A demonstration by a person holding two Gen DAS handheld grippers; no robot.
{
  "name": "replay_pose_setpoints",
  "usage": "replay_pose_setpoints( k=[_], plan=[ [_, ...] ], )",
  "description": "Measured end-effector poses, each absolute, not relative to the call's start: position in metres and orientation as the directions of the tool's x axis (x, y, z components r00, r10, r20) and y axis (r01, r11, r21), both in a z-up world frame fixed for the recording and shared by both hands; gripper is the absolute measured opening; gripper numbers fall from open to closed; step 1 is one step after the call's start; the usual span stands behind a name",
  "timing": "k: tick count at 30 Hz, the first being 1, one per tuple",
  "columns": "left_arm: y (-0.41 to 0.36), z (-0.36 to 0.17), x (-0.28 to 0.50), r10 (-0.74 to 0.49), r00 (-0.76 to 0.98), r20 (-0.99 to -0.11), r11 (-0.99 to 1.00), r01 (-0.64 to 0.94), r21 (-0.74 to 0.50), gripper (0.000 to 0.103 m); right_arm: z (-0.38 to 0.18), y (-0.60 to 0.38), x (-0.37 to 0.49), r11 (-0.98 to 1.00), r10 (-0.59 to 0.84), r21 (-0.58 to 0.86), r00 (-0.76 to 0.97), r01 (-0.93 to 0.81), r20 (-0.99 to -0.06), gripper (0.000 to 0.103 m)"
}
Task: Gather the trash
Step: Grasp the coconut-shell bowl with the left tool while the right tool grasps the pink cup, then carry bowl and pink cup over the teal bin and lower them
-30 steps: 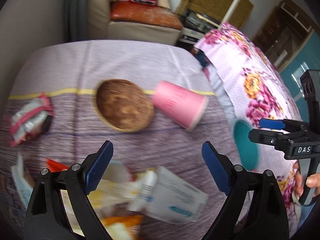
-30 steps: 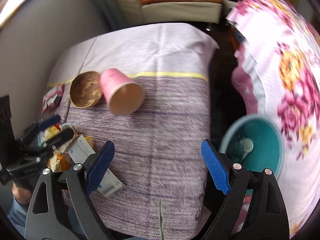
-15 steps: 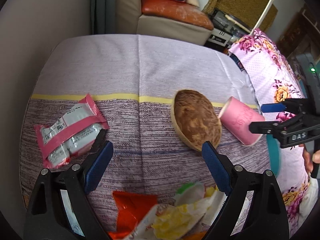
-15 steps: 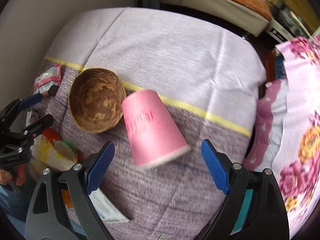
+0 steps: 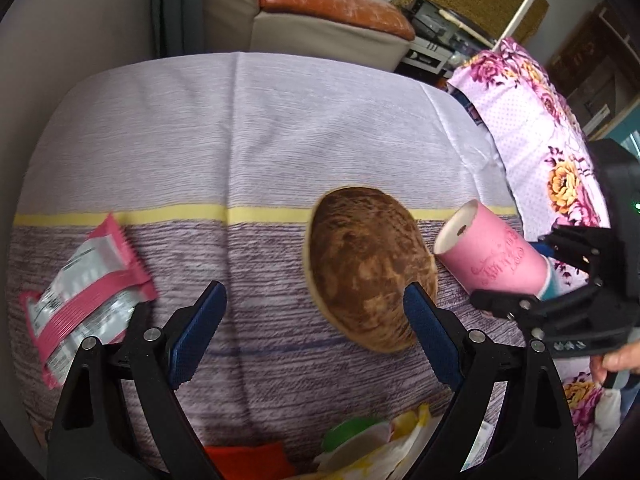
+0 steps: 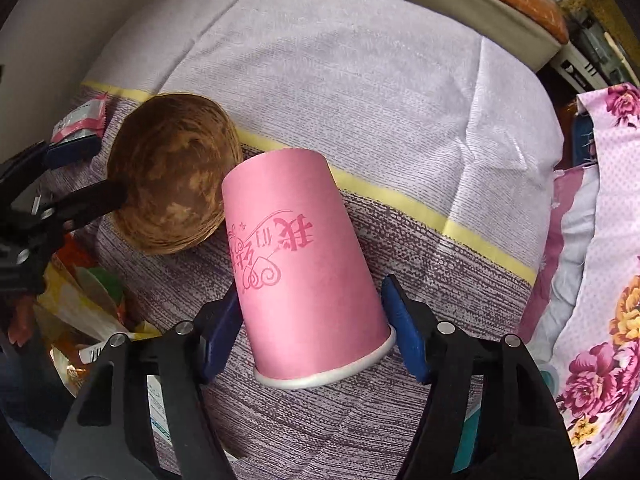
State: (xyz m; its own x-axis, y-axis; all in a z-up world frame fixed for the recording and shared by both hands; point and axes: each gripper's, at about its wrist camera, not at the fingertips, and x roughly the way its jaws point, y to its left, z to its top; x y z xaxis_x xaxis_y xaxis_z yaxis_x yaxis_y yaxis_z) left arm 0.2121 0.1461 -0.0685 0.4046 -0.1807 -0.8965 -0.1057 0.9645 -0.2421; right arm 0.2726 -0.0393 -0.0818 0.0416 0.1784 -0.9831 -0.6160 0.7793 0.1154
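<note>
Right wrist view: the pink paper cup (image 6: pixel 298 268) lies on its side on the striped purple tablecloth (image 6: pixel 360 92), rim toward the camera, and the right gripper (image 6: pixel 312 332) has its blue pads on either side of the cup near the rim. The left pad meets the cup wall; whether the right pad touches, I cannot tell, so the grip is uncertain. Just beside the cup's base sits the brown coconut-shell bowl (image 6: pixel 172 176). Over on the left wrist view, the left gripper (image 5: pixel 314 332) hangs above the cloth with its jaws wide apart, holding nothing. A pink-and-silver snack wrapper (image 5: pixel 86 296) lies to its left, and crumpled wrappers (image 5: pixel 360 448) pile at the near edge.
</note>
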Motion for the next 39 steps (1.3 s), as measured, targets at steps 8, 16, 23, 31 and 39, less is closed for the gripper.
replay_pose_setpoints(
  k=[8,16,23,31,39],
  plan=[
    [0.125,-0.087,0.228,-0.152,0.36,-0.921,0.978,-0.077,-0.192,0.02,-0.071,-0.08,0.266,0.837,0.265,0.184,0.086,-0.516,-0.961,0.064],
    [0.101,-0.044,0.209,-0.055,0.501,-0.863,0.993,-0.067,-0.101,0.009,-0.057,-0.129,0.252,0.874,0.359,0.277,0.148,-0.398,-0.921,0.064],
    [0.075,-0.014,0.195,-0.053,0.549,-0.834,0.995,-0.041,-0.089,0.009,-0.04,-0.168,0.232,0.881,0.423,0.35,0.198,-0.317,-0.884,0.064],
    [0.024,0.002,0.183,-0.103,0.559,-0.823,0.994,0.03,-0.105,0.009,-0.025,-0.224,0.211,0.884,0.463,0.414,0.286,-0.216,-0.839,0.064],
    [-0.057,0.002,0.176,-0.183,0.527,-0.83,0.981,0.149,-0.121,0.009,-0.015,-0.314,0.185,0.885,0.45,0.461,0.394,-0.073,-0.801,0.064]
  ],
)
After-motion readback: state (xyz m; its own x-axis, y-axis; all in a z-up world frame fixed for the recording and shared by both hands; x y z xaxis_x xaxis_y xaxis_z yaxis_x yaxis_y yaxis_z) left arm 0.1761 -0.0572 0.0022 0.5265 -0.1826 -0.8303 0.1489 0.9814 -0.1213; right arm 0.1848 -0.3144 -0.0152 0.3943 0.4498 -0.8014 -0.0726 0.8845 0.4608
